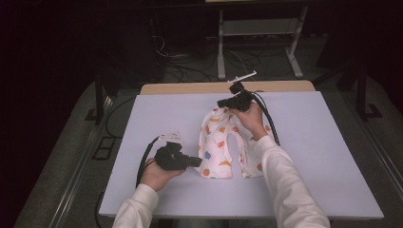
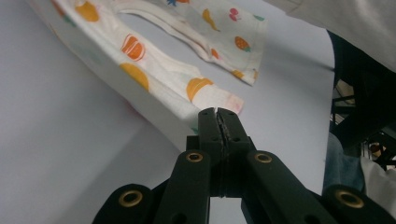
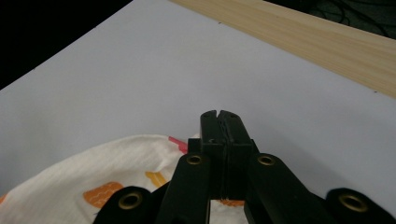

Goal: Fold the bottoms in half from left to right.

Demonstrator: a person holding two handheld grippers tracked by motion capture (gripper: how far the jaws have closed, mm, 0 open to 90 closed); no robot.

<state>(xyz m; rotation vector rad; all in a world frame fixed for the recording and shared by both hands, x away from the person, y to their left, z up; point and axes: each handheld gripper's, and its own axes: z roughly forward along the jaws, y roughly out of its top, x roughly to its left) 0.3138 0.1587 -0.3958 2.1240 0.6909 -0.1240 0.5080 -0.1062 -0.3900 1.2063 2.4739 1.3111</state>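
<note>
Garment handling in progress; flat layout or fold not finished, by my judgement.

Left hand-held gripper [image 1: 196, 162]: my jaws pressed together, at or pinching hem corner of near-left leg; leg edge looks lifted off tabletop [image 1: 157, 114] in left gripper view; actual grip hard to confirm.

Small pants [image 1: 228, 147]: centre of tabletop, arch shape, two legs toward me, waist far side. Thin soft white cotton, fruit print in orange, red, blue; stitched hems, slight wrinkles.

Right hand-held gripper [image 1: 222, 102]: my jaws pressed together at waist edge; cloth between them cannot tell.

Tabletop: smooth matte pale sheet, wooden strip [image 1: 228, 87] along far edge.
</note>
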